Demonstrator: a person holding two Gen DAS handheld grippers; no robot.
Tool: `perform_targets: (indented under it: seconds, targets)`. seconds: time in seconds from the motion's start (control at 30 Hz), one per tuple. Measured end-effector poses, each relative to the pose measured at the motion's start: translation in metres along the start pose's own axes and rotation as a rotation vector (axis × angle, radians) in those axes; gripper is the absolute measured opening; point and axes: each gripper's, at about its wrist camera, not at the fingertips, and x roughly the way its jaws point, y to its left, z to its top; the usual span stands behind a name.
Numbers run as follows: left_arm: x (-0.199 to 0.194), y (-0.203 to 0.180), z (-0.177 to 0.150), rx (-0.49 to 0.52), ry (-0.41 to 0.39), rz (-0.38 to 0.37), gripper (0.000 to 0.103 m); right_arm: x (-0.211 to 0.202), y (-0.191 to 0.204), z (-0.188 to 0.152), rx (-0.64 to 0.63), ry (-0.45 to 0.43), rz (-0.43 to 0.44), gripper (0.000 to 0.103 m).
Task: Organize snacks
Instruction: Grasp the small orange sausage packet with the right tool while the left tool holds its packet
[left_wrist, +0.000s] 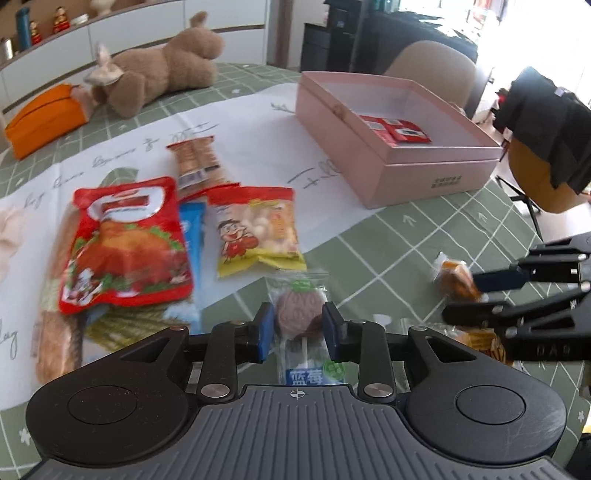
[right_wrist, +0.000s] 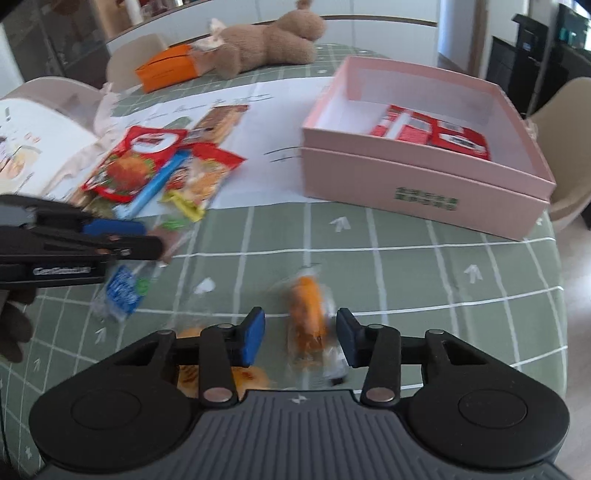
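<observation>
- On the green checked tablecloth (left_wrist: 388, 236), far left, an orange box (left_wrist: 44, 118) lies beside a brown plush toy (left_wrist: 166, 66).
- Nearer, a heap of snacks: a red chicken packet (left_wrist: 125, 240), a biscuit sleeve (left_wrist: 195, 162), a blue wrapper (left_wrist: 192, 225) and a yellow-edged snack bag (left_wrist: 255, 229).
- The left gripper (left_wrist: 298, 325) sits low over a clear-wrapped purple lollipop (left_wrist: 297, 314); its jaws are narrow, one each side of the candy head, which fills the gap. Whether the pads press on it, I cannot tell.
- To its right, the right gripper (right_wrist: 301, 334) straddles a clear-wrapped orange snack (right_wrist: 308, 314) lying on the cloth; the right pad is at the wrapper, the left pad stands clear.
- Far right, a pink box (left_wrist: 417, 162), lid off, holds red packets (left_wrist: 395, 129) in one corner.
</observation>
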Motion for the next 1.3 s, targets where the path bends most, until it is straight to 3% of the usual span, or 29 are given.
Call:
perform_targets:
  seconds: [0.1, 0.57, 0.73, 0.8, 0.9, 1.07, 1.23, 1.3]
  targets:
    - [0.003, -0.004, 0.004, -0.009, 0.008, -0.006, 0.032, -0.002, 0.006, -0.004, -0.02, -0.002, -0.005, 0.031]
    - [0.007, -0.038, 0.001, 0.084, 0.009, -0.07, 0.034, 0.005, -0.001, 0.003, -0.048, -0.029, -0.092, 0.032]
    - [0.006, -0.046, -0.002, 0.144, -0.022, 0.001, 0.047, 0.004, -0.011, 0.005, -0.036, -0.021, -0.134, 0.032]
    - [0.007, -0.046, 0.001, 0.141, -0.021, 0.02, 0.046, 0.003, -0.018, 0.005, -0.017, -0.016, -0.138, 0.032]
    - [0.006, -0.048, 0.003, 0.133, -0.005, -0.062, 0.044, 0.0, -0.027, 0.002, 0.002, -0.016, -0.144, 0.032]
    - [0.017, -0.065, -0.001, 0.221, 0.041, -0.061, 0.048, -0.003, -0.033, -0.003, 0.024, -0.022, -0.144, 0.034]
    - [0.021, -0.055, 0.004, 0.148, 0.027, -0.058, 0.046, 0.0, -0.032, -0.001, 0.028, -0.032, -0.155, 0.047]
    - [0.02, -0.05, 0.004, 0.131, 0.026, -0.038, 0.045, 0.002, -0.031, 0.001, 0.031, -0.038, -0.156, 0.048]
